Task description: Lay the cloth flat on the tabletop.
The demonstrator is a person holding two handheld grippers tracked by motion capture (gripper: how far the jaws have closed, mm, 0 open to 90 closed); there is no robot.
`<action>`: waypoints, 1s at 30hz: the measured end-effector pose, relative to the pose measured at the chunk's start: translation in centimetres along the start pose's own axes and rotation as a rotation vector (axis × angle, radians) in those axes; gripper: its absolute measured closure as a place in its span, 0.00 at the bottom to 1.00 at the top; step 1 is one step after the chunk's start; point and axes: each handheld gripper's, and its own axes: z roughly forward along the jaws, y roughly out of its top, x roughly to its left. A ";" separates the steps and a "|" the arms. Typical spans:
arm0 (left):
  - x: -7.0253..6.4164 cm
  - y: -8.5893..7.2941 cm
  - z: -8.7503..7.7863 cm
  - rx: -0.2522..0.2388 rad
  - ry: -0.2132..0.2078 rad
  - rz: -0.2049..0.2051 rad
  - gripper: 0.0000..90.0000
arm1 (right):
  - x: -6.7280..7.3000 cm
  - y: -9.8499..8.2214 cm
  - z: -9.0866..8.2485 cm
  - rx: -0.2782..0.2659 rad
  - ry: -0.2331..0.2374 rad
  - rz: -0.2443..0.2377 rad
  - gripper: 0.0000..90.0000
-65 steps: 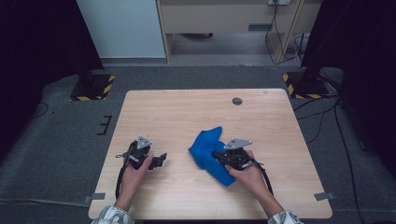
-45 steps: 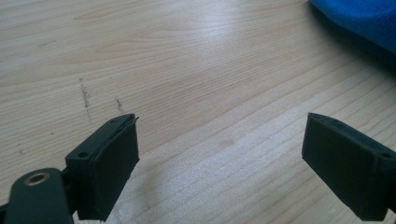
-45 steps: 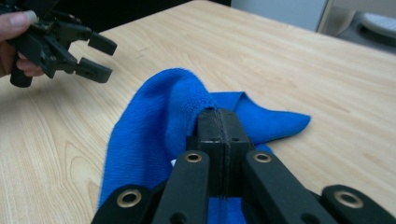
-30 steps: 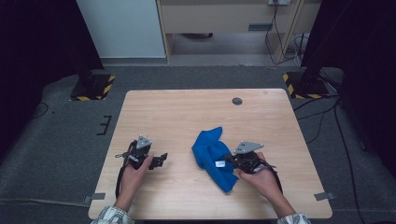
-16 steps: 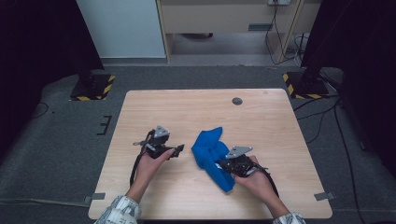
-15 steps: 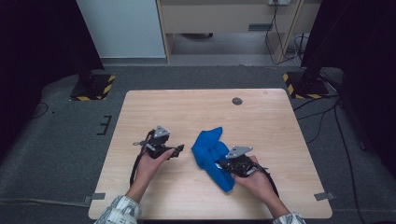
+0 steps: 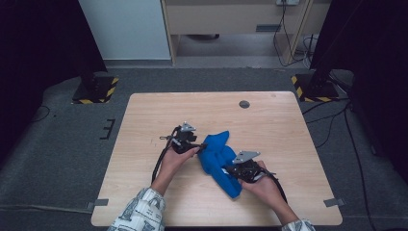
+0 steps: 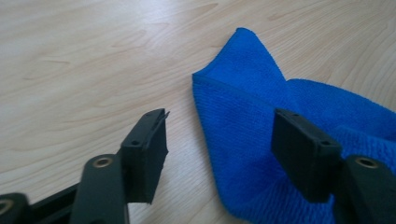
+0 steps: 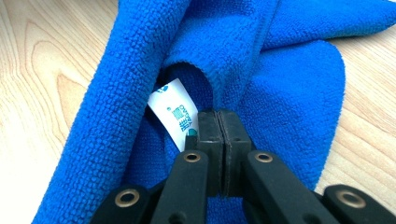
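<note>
A crumpled blue cloth [image 7: 217,155] lies in the middle of the wooden table [image 7: 269,125]. My left gripper [image 7: 198,145] is at the cloth's left edge. In the left gripper view its jaws [image 8: 224,151] have just been closing but still stand apart: one pad hangs over bare wood, the other over the blue cloth [image 8: 252,140], and neither presses on it. My right gripper [image 7: 230,171] is at the cloth's near end. In the right gripper view it [image 9: 218,122] is shut on a fold of the blue cloth [image 9: 289,93], beside a white label [image 9: 173,113].
A small dark round grommet [image 7: 244,104] sits in the tabletop near the far edge. On the floor beyond the table stand black posts with striped bases [image 7: 95,89] and cables [image 7: 337,115]. Bare wood lies on all sides of the cloth.
My left gripper has moved right across the table to the cloth's left edge. The right gripper has stayed at the cloth's near end, still shut.
</note>
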 end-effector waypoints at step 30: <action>0.2 -1.1 -1.9 -0.068 0.014 -0.040 0.91 | -1.5 0.1 -1.7 -0.050 -0.033 0.023 1.00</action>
